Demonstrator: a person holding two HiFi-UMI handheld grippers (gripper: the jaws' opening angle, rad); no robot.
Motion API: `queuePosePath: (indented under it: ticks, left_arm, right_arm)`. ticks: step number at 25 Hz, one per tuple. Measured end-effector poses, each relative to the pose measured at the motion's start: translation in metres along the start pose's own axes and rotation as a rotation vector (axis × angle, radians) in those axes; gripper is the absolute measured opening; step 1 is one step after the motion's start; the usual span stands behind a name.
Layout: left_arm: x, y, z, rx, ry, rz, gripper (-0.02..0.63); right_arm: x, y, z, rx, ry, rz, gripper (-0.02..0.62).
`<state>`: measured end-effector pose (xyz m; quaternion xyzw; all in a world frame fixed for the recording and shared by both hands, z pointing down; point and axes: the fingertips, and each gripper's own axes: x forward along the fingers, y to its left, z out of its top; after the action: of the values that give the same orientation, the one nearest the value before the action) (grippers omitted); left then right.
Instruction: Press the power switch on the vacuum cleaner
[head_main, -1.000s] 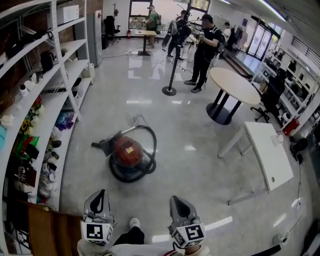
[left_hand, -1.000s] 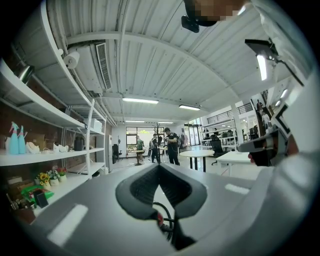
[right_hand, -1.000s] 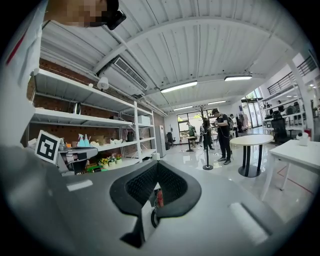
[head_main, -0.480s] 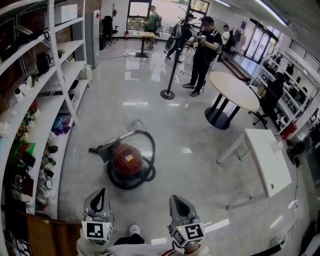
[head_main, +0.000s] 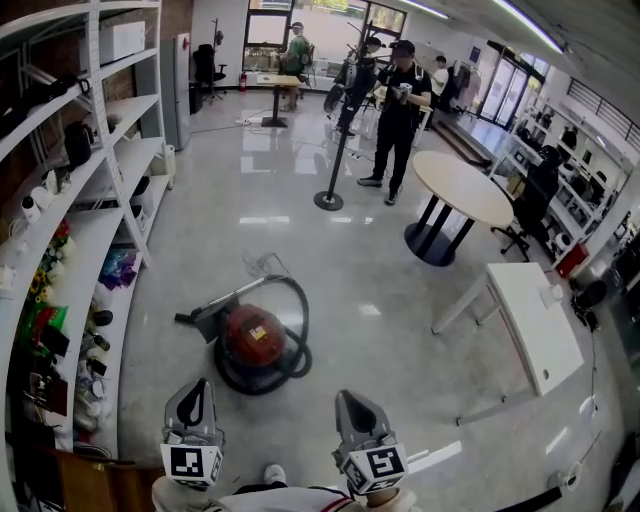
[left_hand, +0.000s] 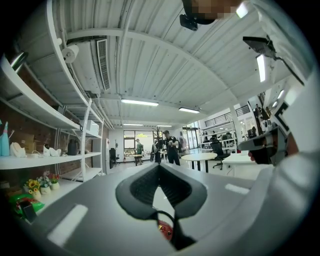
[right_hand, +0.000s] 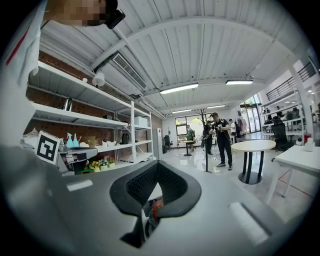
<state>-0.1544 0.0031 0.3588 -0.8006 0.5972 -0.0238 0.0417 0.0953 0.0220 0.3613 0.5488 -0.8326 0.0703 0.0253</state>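
A red canister vacuum cleaner (head_main: 252, 338) with a black hose looped round it lies on the glossy floor, ahead of me and slightly left. Both grippers hover low at the bottom of the head view, well short of it. My left gripper (head_main: 203, 385) is shut and holds nothing, and my right gripper (head_main: 345, 399) is likewise shut and empty. In the left gripper view a sliver of the red vacuum cleaner (left_hand: 165, 231) peeks through below the joined jaws of the left gripper (left_hand: 159, 165). The right gripper view shows a red bit of the vacuum cleaner (right_hand: 156, 207) beneath the right gripper (right_hand: 156, 164).
White shelving (head_main: 95, 215) full of small items runs along the left. A black post on a round base (head_main: 329, 196) stands beyond the vacuum. A round table (head_main: 460, 188) and a white desk (head_main: 535, 318) are on the right. A person in black (head_main: 397, 110) stands far back.
The vacuum cleaner has slid lower in the head view and the far room shows more, as the head camera moved. Both grippers keep their place at the bottom, still shut.
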Motion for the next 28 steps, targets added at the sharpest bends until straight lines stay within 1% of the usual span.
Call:
queuePosePath:
  ticks: [4,10,20,28]
  left_arm:
    - [0.004,0.003,0.001,-0.010,-0.007,-0.005,0.000]
    - [0.003,0.004,0.003,-0.001,-0.028,-0.001,0.000]
    - [0.003,0.005,-0.001,-0.014,-0.009,0.001,0.000]
    - [0.011,0.007,-0.010,-0.007,0.017,0.025,0.000]
  right_arm:
    - [0.001,-0.001,0.004,-0.007,-0.001,-0.014,0.000]
    - [0.001,-0.001,0.008,-0.022,-0.003,-0.025,0.000]
    - [0.000,0.001,0.010,-0.029,0.013,-0.021,0.001]
    - [0.017,-0.007,0.007,-0.024,0.023,0.005,0.000]
